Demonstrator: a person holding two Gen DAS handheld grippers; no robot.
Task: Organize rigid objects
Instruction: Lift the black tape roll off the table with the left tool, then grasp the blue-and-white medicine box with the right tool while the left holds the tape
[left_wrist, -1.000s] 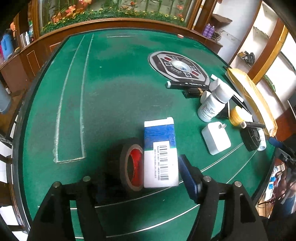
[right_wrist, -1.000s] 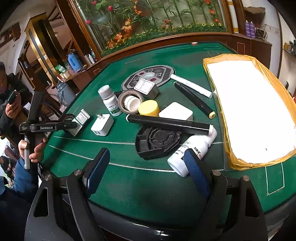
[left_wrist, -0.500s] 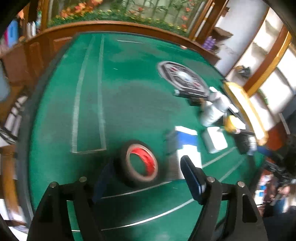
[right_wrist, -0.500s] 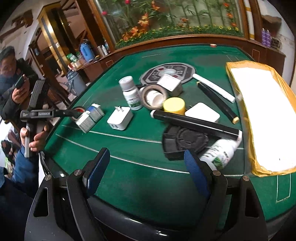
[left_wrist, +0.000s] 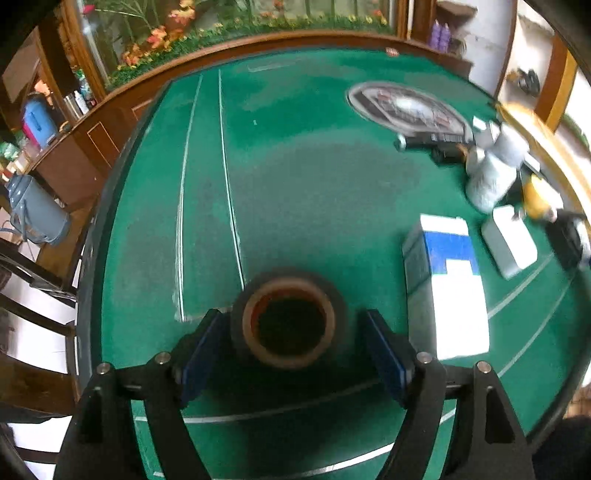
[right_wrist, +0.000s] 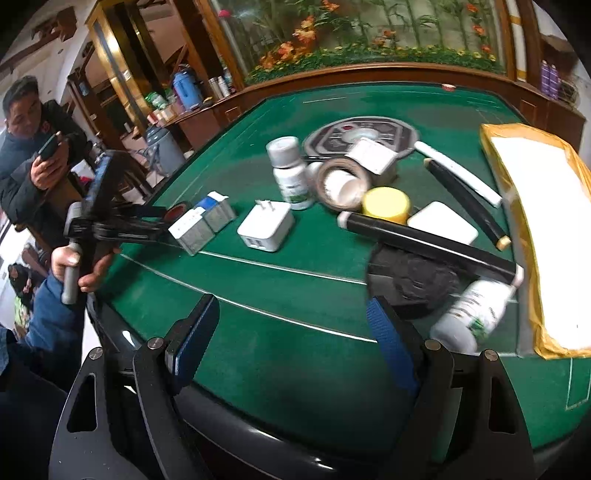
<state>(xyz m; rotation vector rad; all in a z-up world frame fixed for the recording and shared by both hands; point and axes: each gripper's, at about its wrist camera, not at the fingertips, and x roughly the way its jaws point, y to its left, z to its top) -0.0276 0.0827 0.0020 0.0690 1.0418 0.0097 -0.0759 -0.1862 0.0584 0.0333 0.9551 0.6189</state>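
A black tape roll with a red core (left_wrist: 290, 325) lies on the green table (left_wrist: 295, 184), between the open fingers of my left gripper (left_wrist: 291, 332); the blue pads stand on either side with small gaps. A white and blue box (left_wrist: 448, 284) lies to its right. In the right wrist view the left gripper (right_wrist: 155, 221) reaches over the roll (right_wrist: 177, 210) beside the box (right_wrist: 203, 223). My right gripper (right_wrist: 291, 343) is open and empty above the table's near edge.
A white charger (right_wrist: 266, 227), pill bottles (right_wrist: 290, 173) (right_wrist: 472, 314), a brown tape roll (right_wrist: 341, 182), a yellow lid (right_wrist: 386, 203), black tubes (right_wrist: 428, 243), a black fan part (right_wrist: 413, 284) and a yellow-edged white mat (right_wrist: 543, 229) crowd the right side. A seated person (right_wrist: 33, 147) is at left.
My left gripper has swung left off the box and moved forward, so the tape roll now sits between its fingers. The right gripper's view has shifted to the left.
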